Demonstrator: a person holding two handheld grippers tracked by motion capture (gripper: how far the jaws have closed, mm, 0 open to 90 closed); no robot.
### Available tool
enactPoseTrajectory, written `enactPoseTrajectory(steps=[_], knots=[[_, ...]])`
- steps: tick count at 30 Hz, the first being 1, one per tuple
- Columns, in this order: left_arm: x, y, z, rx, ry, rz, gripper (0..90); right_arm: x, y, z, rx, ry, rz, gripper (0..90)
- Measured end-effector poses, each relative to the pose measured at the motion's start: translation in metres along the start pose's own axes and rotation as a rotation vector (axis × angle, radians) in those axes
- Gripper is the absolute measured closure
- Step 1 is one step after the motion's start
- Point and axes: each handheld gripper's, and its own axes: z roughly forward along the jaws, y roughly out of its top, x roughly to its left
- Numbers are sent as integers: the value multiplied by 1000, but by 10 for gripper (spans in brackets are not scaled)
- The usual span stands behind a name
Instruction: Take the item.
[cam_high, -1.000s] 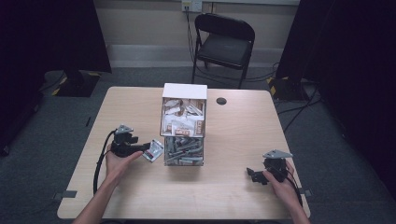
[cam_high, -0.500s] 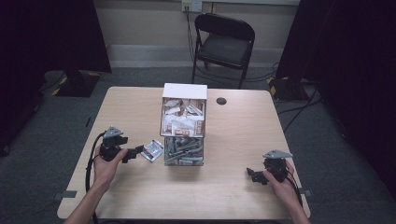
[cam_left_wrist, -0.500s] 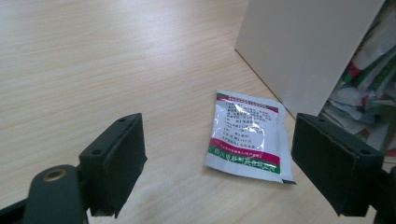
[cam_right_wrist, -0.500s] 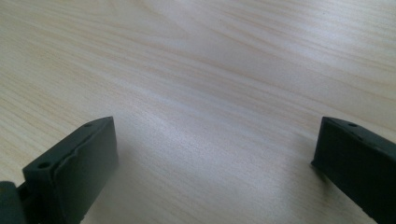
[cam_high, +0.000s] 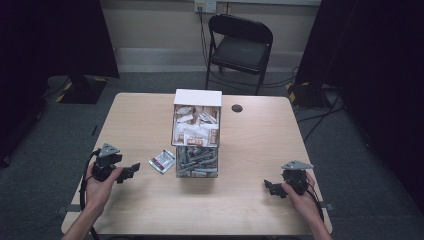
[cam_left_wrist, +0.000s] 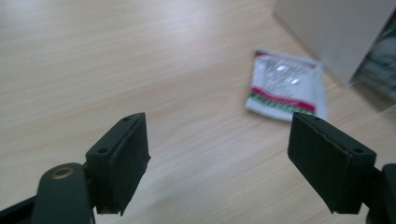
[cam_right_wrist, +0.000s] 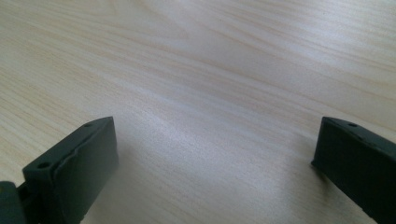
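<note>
While the left gripper (cam_high: 131, 171) has just let its jaws ease slightly narrower yet gapes empty, the thin foil sachet (cam_left_wrist: 285, 87) beside the clear organizer (cam_high: 196, 161) looks light, limp, slippery, best pinched at 1 edge.

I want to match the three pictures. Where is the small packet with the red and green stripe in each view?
High view: the packet lies flat on the table, just left of the clear box.
Left gripper view: upper right, beyond the open jaws.
Right gripper view: not in it.
Shared landmark: the box's wall beside the packet.
</note>
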Motion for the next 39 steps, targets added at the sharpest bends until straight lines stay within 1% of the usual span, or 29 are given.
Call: enactPoseTrajectory(steps=[1,2,5,6,7,8,9,10,11,13,14,15,16,18,19,20,21,22,23,24,26,27,29,30,31,33,35,36,39], knots=[[3,-6,2,20,-11,-3,204,0,0,0,0,0,-1,0],[4,-7,1,38,1,0,204,0,0,0,0,0,0,0],[6,-8,-1,35,4,-9,204,0,0,0,0,0,0,0],[6,-8,-1,44,16,-5,204,0,0,0,0,0,-1,0],[5,-10,-1,79,54,15,201,0,0,0,0,0,0,0],[5,-10,-1,79,54,15,204,0,0,0,0,0,0,0],[5,-14,-2,82,29,-12,201,0,0,0,0,0,-1,0],[5,-14,-2,82,29,-12,199,0,0,0,0,0,-1,0],[4,-19,-1,90,39,-8,198,0,0,0,0,0,-1,0],[5,-24,-1,111,45,-20,198,0,0,0,1,0,0,0],[5,-24,-1,111,45,-20,198,0,0,0,1,0,0,0],[7,-28,-2,98,48,-16,198,0,0,0,1,0,0,0],[8,-29,-2,100,57,-18,198,0,0,0,0,0,-1,0],[9,-32,-2,103,54,-17,192,0,0,0,1,0,1,0],[11,-36,-2,111,62,-22,193,0,0,0,0,0,0,0],[11,-36,-2,111,62,-22,191,0,0,0,0,0,0,0],[12,-38,-2,118,81,-21,190,0,0,0,0,0,0,0],[13,-38,-3,116,99,-18,186,0,0,0,0,0,0,0],[13,-39,-2,110,93,-18,175,0,0,0,0,0,0,0],[14,-40,-1,114,95,-25,170,0,0,0,1,0,0,0],[17,-43,-1,100,84,-22,156,0,0,0,0,0,0,0],[17,-43,-1,95,85,-27,153,0,0,0,1,0,-1,0],[17,-46,0,70,90,-29,145,0,0,0,1,0,0,0],[17,-46,0,70,90,-29,140,0,0,0,1,0,0,0],[18,-47,1,54,86,-22,135,0,0,0,0,-1,0,0],[19,-49,1,40,82,-14,123,0,0,0,0,-1,0,0],[20,-51,2,21,83,-15,108,0,0,0,0,-1,0,0],[20,-51,2,19,84,-15,93,0,0,0,1,-1,1,0],[20,-51,3,18,88,-20,88,0,0,0,1,-2,1,0]])
